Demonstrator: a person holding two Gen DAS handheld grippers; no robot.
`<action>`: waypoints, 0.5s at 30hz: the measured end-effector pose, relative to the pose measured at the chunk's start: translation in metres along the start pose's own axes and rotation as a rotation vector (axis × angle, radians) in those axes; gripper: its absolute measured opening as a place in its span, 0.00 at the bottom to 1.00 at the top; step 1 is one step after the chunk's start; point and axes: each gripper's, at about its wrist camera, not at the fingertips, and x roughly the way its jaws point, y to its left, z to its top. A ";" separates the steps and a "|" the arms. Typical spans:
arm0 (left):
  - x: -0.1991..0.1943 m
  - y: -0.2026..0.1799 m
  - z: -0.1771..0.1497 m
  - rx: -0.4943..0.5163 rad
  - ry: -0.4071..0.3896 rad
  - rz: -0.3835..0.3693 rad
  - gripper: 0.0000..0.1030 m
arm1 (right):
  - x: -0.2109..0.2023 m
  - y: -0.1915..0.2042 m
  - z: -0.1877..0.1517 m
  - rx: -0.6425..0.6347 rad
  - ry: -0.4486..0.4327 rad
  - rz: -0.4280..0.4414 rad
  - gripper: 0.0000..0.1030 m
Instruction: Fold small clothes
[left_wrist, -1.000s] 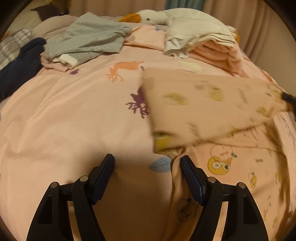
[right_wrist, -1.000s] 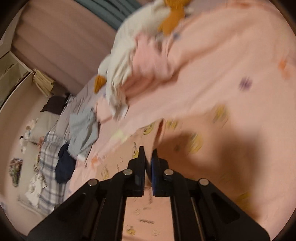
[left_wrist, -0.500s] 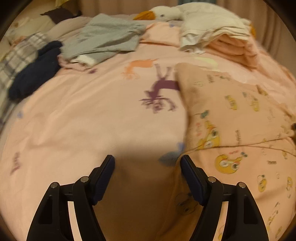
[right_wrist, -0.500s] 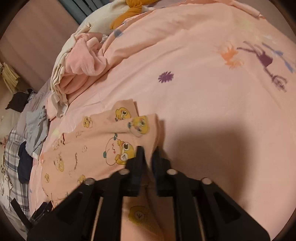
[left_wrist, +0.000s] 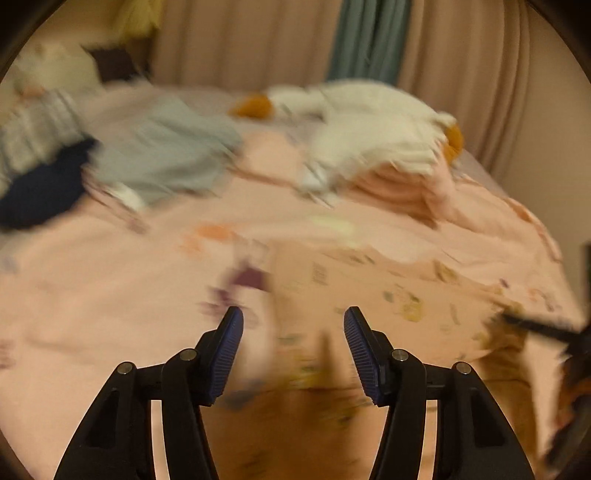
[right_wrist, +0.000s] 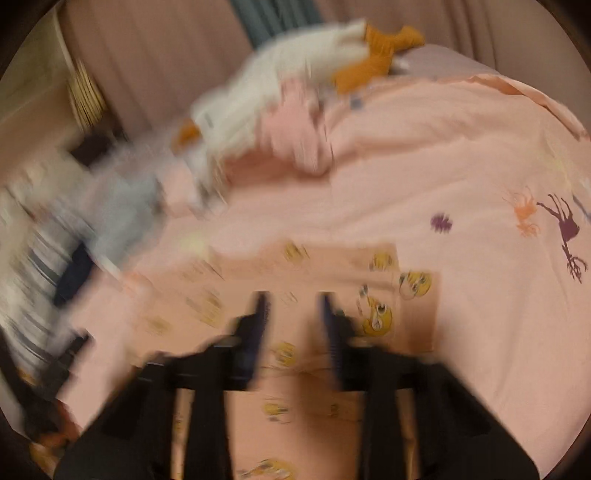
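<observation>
Unfolded clothes, a grey garment (left_wrist: 166, 158) among them, lie at the bed cover's (left_wrist: 92, 295) far left edge and a white-and-pink pile (left_wrist: 376, 140) at its far right; no basket or other container shows. The left gripper (left_wrist: 293, 350) is closing, pads not yet pressing, over the left edge of the printed pink garment (left_wrist: 406, 295) near the near edge. It could pinch the cover too and drag the fold askew. The right gripper (right_wrist: 293, 325), blurred, shows its jaws apart and closing above the same garment, gripping nothing.
</observation>
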 end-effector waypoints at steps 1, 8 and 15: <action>0.015 -0.004 -0.002 0.010 0.050 -0.007 0.56 | 0.020 -0.004 -0.008 0.016 0.064 -0.020 0.08; 0.049 0.009 -0.021 0.082 0.148 0.087 0.59 | 0.001 -0.035 -0.050 0.004 0.101 0.161 0.04; 0.030 0.016 -0.031 0.180 0.143 0.182 0.60 | -0.049 -0.061 -0.047 0.055 0.033 0.108 0.15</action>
